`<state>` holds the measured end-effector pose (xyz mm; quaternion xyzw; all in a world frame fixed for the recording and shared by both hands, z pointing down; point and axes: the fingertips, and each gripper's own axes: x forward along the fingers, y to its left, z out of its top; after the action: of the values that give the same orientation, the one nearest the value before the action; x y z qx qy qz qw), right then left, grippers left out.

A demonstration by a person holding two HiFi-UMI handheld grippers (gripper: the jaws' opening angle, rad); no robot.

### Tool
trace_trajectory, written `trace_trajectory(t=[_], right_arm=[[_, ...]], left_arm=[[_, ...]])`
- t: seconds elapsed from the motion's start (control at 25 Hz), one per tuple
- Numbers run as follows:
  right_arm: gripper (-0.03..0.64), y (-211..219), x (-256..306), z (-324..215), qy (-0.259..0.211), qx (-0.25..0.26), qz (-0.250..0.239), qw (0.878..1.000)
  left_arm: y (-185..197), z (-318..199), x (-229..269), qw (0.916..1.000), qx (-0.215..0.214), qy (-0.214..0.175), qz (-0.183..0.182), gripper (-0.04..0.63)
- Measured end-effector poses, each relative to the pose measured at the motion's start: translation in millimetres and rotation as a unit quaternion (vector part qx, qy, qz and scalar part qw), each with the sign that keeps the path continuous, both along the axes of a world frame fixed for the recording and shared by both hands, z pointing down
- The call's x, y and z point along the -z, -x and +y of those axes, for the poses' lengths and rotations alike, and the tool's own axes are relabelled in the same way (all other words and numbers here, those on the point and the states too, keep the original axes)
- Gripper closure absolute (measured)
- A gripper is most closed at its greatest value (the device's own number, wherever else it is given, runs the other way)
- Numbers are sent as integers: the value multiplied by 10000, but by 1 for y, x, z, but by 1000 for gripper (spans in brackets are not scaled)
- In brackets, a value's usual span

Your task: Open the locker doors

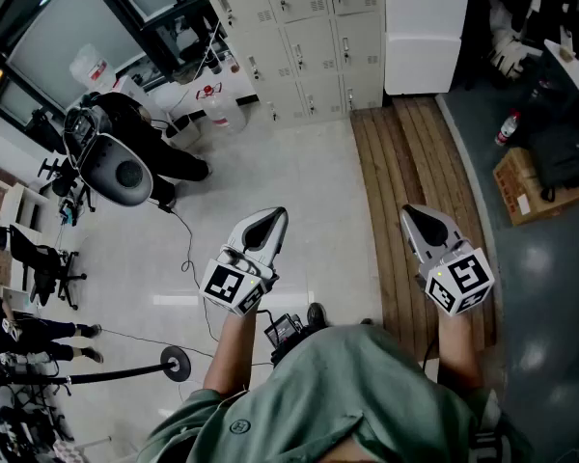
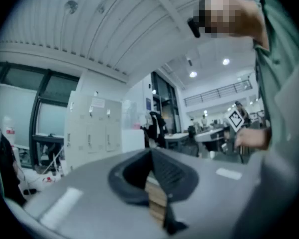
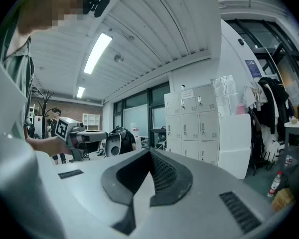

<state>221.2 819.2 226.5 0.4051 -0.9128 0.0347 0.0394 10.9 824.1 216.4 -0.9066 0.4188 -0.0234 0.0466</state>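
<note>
Left gripper (image 1: 276, 214), right gripper (image 1: 411, 212): jaws together, empty; lockers (image 1: 299, 37) well apart.

Office/lab workspace: bank of steel lockers (image 1: 299, 41) at far end, glass partition (image 1: 58, 37) far left, office chair (image 1: 41, 263) + loose cables (image 1: 186, 249) on tile floor (image 1: 270, 172).

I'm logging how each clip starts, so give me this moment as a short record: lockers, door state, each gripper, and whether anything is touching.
lockers: pale bank across the floor, ahead of the person
doors: every one in view is shut
left gripper: jaws together, nothing between them
right gripper: jaws together, nothing between them
contact: none; both grippers are well short of the lockers
floor: pale tiles, with a wooden strip under the right gripper
task status: no door opened yet
</note>
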Motion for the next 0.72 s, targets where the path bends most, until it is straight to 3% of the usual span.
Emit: trace_trajectory(t=[0.72], right_arm=[[623,41,-1,-30,36,-230,57,9997]], left_arm=[[39,-39,-3,9997,-134,140,116,596]])
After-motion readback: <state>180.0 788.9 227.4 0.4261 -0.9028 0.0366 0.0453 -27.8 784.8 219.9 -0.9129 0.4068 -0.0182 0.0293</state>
